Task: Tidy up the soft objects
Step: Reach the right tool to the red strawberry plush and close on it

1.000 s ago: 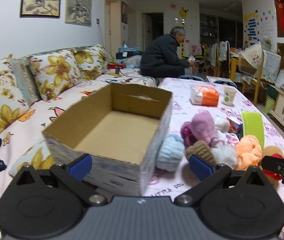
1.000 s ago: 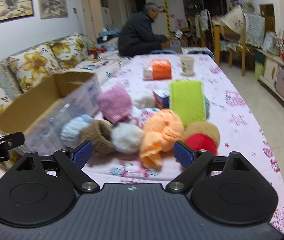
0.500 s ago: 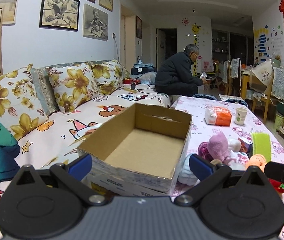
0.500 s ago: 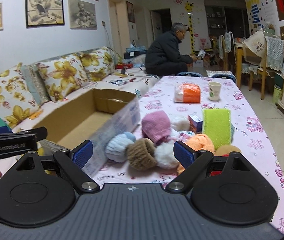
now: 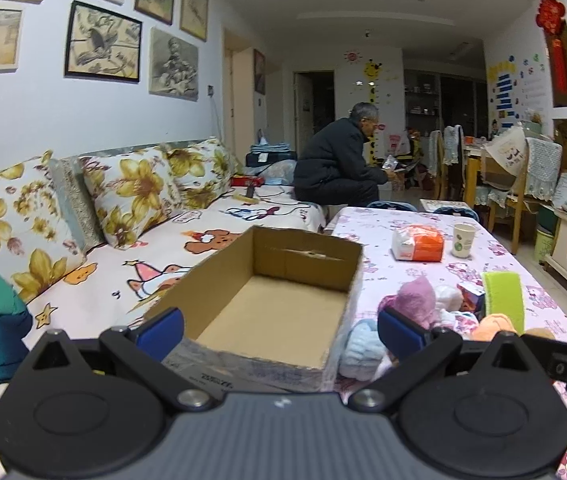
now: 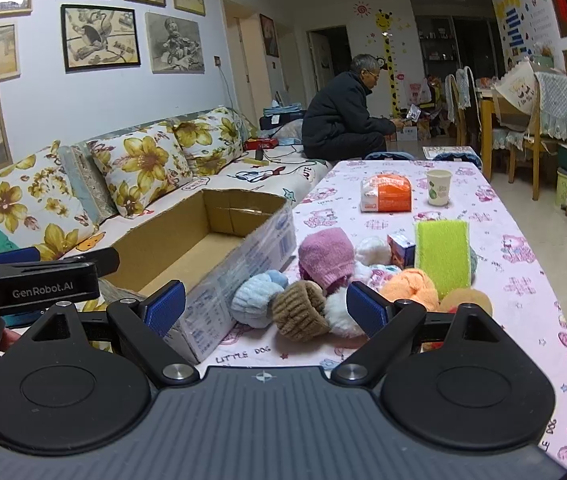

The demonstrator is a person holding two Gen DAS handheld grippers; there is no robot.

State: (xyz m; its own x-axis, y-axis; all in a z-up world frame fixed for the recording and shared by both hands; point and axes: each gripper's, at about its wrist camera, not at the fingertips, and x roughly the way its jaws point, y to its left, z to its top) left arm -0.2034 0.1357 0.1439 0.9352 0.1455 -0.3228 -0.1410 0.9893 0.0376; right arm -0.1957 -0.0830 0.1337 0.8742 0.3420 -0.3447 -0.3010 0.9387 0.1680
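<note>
Nothing picked yet, this looks like the approach step. Left gripper [image 5: 279, 326] hangs over the near wall of the cardboard box [image 5: 267, 312], jaws wide apart, holding nothing. Right gripper [image 6: 263, 304] sits low in front of the pile of soft stuff on the counter [image 6: 523, 264], jaws also spread wide and empty. Box is bare inside and sits on the counter's left side, next to the sofa [image 6: 131, 168]. The pile lies just right of the box: light blue roll [image 6: 255, 304] touching the brown knit roll [image 6: 299, 312], a white fluffy ball [image 6: 337, 314] beside that, pink sock bundle [image 6: 325, 256] behind them, orange bundle [image 6: 411, 286] and green sponge [image 6: 441, 252] further right. My read: nearest targets are blue or brown, both between the right jaws already. Next move needs the right gripper forward and down, then a gentle squeeze on a single roll, since they touch and a neighbour could drag along. Then lift left over the box wall and drop.
</note>
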